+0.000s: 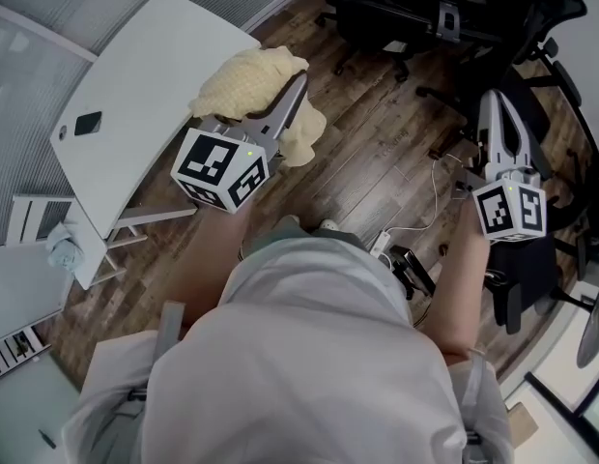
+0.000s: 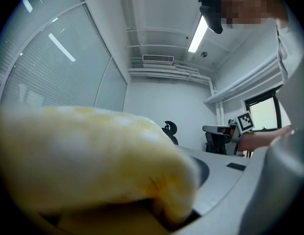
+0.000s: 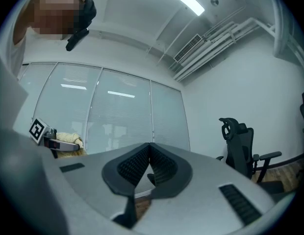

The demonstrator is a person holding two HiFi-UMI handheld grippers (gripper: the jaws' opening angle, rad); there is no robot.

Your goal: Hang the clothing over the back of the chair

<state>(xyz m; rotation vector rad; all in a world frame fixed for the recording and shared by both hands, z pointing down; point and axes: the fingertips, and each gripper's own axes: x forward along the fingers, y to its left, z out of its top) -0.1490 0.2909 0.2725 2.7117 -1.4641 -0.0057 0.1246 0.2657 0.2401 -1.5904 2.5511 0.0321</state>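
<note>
A pale yellow piece of clothing (image 1: 253,77) is bunched up in the air over the white table's corner. My left gripper (image 1: 292,93) is shut on it. In the left gripper view the clothing (image 2: 93,160) fills the lower left and hides the jaw tips. My right gripper (image 1: 499,109) is held out at the right over the floor, shut and empty. In the right gripper view its ribbed pads (image 3: 164,166) meet with nothing between them. A black office chair (image 3: 240,143) stands ahead of it to the right. Several black chairs (image 1: 415,13) stand at the far side of the room.
A white table (image 1: 135,75) with a small dark phone (image 1: 87,122) stands at the left by the glass wall. Cables and a power strip (image 1: 385,244) lie on the wood floor. Another black chair (image 1: 517,283) stands under my right arm.
</note>
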